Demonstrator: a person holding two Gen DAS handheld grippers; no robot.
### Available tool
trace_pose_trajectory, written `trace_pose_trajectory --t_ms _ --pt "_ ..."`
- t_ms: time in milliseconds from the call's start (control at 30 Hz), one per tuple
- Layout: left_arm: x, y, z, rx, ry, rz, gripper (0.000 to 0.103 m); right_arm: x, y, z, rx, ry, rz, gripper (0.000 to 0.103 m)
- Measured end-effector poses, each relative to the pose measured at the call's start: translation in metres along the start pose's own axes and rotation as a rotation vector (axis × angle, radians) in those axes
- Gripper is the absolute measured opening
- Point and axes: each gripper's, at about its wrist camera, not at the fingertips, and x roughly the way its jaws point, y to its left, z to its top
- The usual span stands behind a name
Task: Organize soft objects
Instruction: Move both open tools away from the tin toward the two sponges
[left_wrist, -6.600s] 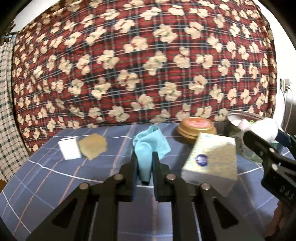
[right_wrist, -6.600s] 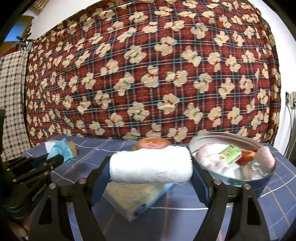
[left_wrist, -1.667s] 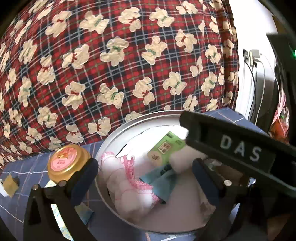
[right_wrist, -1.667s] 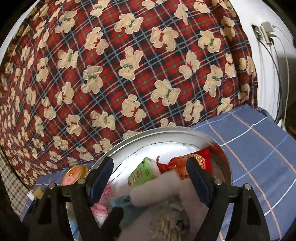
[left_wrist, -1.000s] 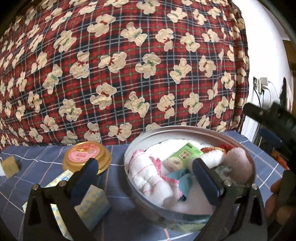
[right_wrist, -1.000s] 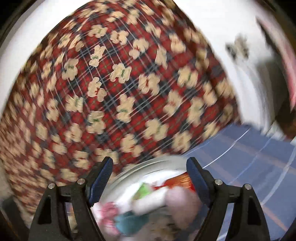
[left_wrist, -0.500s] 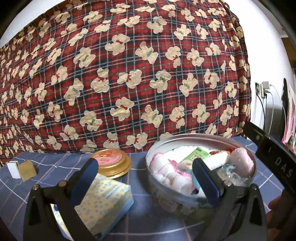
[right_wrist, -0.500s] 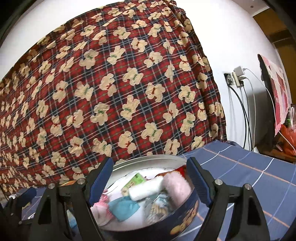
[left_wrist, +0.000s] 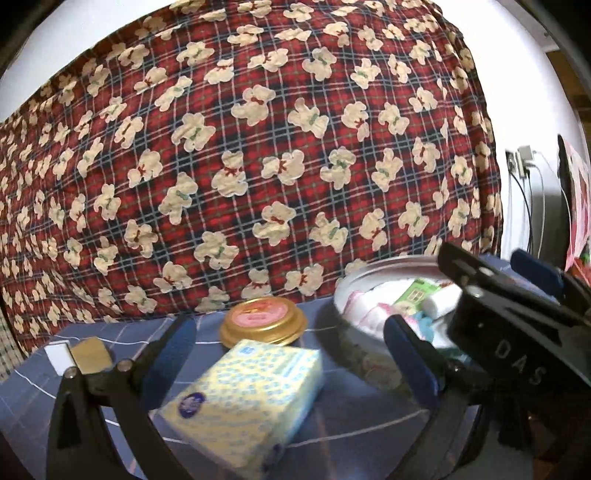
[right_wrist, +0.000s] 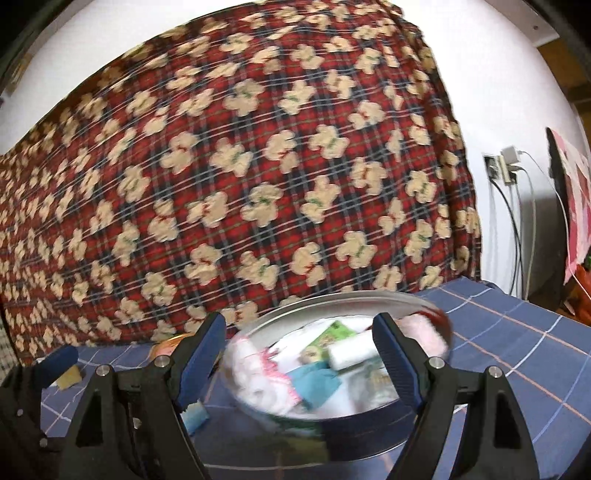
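A round metal tin (right_wrist: 280, 312) holds soft things: a white rolled towel (right_wrist: 349, 353), a teal cloth (right_wrist: 314, 382), a pink-trimmed white cloth (right_wrist: 255, 373) and a pink puff (right_wrist: 421, 334). The tin also shows in the left wrist view (left_wrist: 376, 267). My right gripper (right_wrist: 299, 354) is open and empty, hanging just in front of the tin. My left gripper (left_wrist: 288, 350) is open and empty over a yellow-and-blue tissue pack (left_wrist: 247, 395). The right gripper body shows at the right of the left wrist view (left_wrist: 517, 332).
A gold-lidded jar (left_wrist: 263, 323) stands behind the tissue pack. A white block (left_wrist: 57, 356) and a tan sponge (left_wrist: 90, 356) lie at far left on the blue checked cloth (right_wrist: 517, 332). A red bear-print blanket (left_wrist: 258, 166) rises behind. Cables (right_wrist: 513, 221) hang at right.
Both grippers have pulled back from the tin and swung left. The tissue pack now sits between my left gripper's fingers in view. Earlier, the teal cloth and white towel went into the tin.
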Motion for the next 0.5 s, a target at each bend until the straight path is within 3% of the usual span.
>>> trace_pose_trajectory --t_ms 333,500 --pt "0.002 0.062 -0.011 -0.074 0.041 0.044 0.103 0.006 0.053 -0.011 0.011 0.030 0.053 0.083" --pt "0.005 0.088 -0.014 -0.041 0.041 0.091 0.103 0.007 0.085 -0.016 -0.019 0.034 0.102 0.083"
